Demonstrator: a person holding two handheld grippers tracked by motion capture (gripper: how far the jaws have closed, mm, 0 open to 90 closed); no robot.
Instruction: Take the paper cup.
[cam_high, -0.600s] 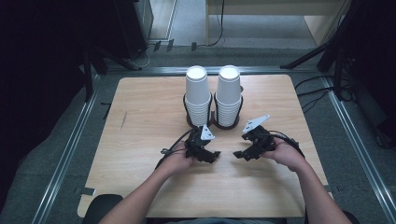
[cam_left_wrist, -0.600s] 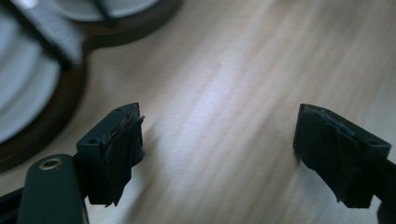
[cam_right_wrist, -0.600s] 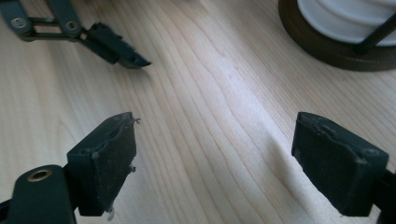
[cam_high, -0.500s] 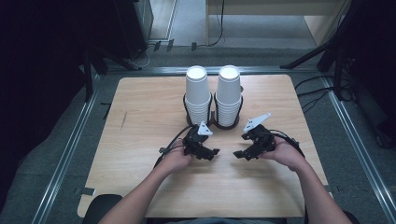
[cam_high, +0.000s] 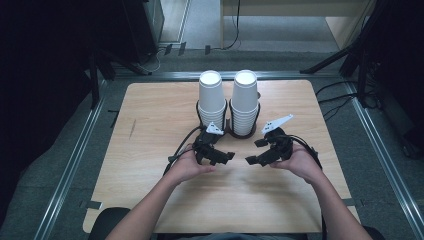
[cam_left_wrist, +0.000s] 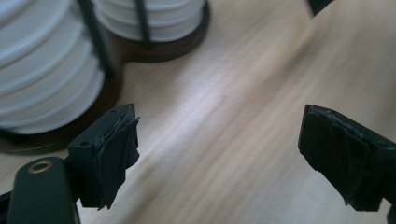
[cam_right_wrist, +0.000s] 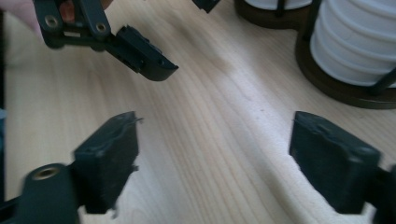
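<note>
Still low over the table (cam_high: 150, 125), left hand-held gripper (cam_high: 227, 156) agape, right hand-held gripper (cam_high: 256, 151) agape, cup stacks (cam_high: 229, 100) unmoved.

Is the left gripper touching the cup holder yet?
Apart. The left gripper view shows the left gripper open, with bare table between its jaws and the cup holder.

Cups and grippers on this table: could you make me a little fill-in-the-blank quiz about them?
1. The white cups stand in ___ stacks.
2. The stacks sit in a dark holder on a ___ table.
3. The fingers of the left gripper are ___, with nothing between them.
4. The right gripper holds ___.

Missing words: two; wooden; open; nothing
</note>
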